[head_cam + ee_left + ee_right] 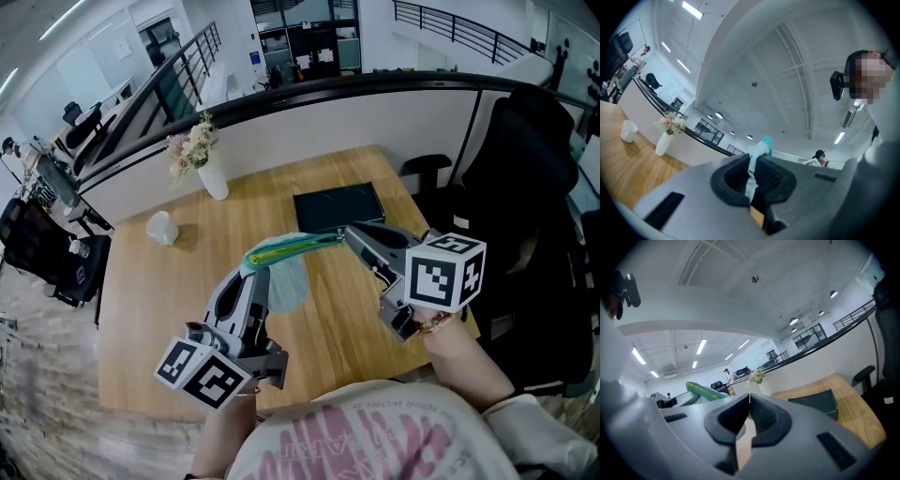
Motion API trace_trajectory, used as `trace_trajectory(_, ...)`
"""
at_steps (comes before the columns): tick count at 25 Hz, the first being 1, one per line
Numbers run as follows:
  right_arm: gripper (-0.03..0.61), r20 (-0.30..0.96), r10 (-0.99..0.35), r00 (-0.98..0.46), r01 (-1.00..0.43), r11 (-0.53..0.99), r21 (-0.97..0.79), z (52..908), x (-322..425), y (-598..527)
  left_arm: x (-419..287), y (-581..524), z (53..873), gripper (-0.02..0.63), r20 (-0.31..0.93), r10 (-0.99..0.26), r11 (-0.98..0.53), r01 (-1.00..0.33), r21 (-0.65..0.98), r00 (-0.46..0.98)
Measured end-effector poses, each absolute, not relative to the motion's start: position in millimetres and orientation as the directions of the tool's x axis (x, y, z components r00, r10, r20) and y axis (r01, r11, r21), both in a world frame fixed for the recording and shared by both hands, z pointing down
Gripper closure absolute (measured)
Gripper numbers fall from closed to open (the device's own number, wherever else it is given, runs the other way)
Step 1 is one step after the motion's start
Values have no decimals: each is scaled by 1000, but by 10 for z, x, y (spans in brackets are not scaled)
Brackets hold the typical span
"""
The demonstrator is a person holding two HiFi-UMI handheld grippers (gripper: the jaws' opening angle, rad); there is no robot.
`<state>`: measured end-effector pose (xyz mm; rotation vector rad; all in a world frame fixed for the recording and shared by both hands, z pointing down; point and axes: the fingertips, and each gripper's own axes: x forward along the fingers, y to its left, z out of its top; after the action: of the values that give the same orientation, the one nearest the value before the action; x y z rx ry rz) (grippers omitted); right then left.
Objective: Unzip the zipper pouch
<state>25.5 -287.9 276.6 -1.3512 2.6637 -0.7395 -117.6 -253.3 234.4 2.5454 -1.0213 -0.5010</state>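
Observation:
A light blue zipper pouch (285, 277) with a green and yellow top edge hangs in the air above the wooden table (150, 309), stretched between both grippers. My left gripper (262, 273) is shut on the pouch's left end; in the left gripper view the blue fabric (758, 150) is pinched between the jaws (751, 164). My right gripper (344, 234) comes in from the right and is shut at the right end of the green zipper strip. In the right gripper view the jaws (749, 399) stand together and the pouch (701, 390) stretches away to the left; the pull itself is hidden between the pads.
A dark flat case (337, 206) lies at the table's back, a white vase of flowers (211, 178) at the back left, and a white cup (161, 228) on its side at the left. A black office chair (525, 187) stands close on the right.

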Motion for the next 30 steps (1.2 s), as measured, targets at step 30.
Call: trace_trajectory(30, 581, 366, -828, -425, -867, 256, -428, 3730, 395, -2448, -1699, -2155, 3068, 601, -26, -816, -507, -694, 511, 577)
